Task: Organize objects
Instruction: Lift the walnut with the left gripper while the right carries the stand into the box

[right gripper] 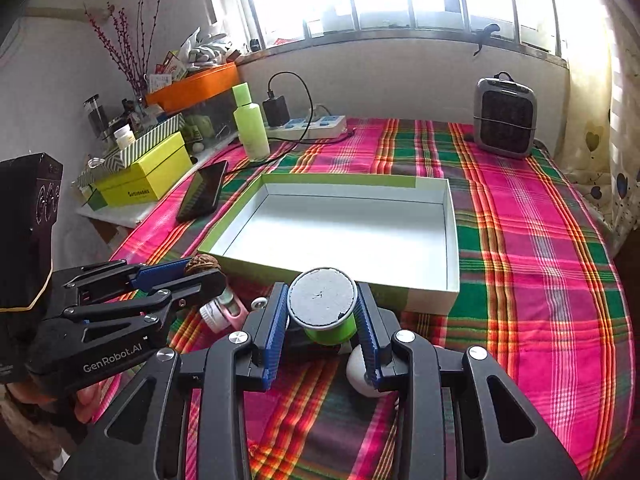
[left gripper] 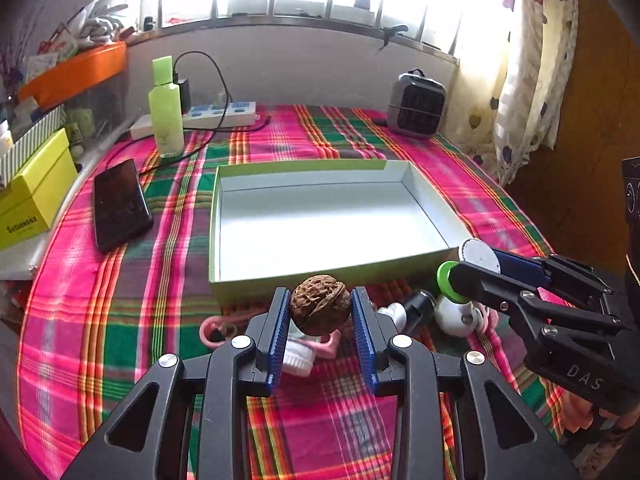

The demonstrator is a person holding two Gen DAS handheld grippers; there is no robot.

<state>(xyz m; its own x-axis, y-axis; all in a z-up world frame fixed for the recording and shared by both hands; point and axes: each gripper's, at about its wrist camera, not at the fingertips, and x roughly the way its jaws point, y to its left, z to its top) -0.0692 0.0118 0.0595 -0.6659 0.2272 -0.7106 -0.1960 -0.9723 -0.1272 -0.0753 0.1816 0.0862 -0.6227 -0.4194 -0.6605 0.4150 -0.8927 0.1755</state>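
My left gripper (left gripper: 320, 312) is shut on a brown walnut (left gripper: 320, 310) and holds it above the plaid cloth, just short of the near wall of the green-rimmed white box (left gripper: 332, 272). My right gripper (right gripper: 323, 312) is shut on a green spool with a white end cap (right gripper: 323, 300), also just before the box's near wall (right gripper: 404, 300). The left gripper and walnut (right gripper: 202, 266) show at the left of the right wrist view. The right gripper and spool (left gripper: 476, 258) show at the right of the left wrist view. The box holds nothing.
Small items lie on the cloth under the grippers: a pink and white piece (left gripper: 308, 354), a white ball-shaped thing (right gripper: 358, 372), a small black part (left gripper: 420, 306). A black phone (left gripper: 120, 204), green bottle (left gripper: 166, 108), power strip (left gripper: 216, 114) and grey heater (left gripper: 418, 106) stand farther back.
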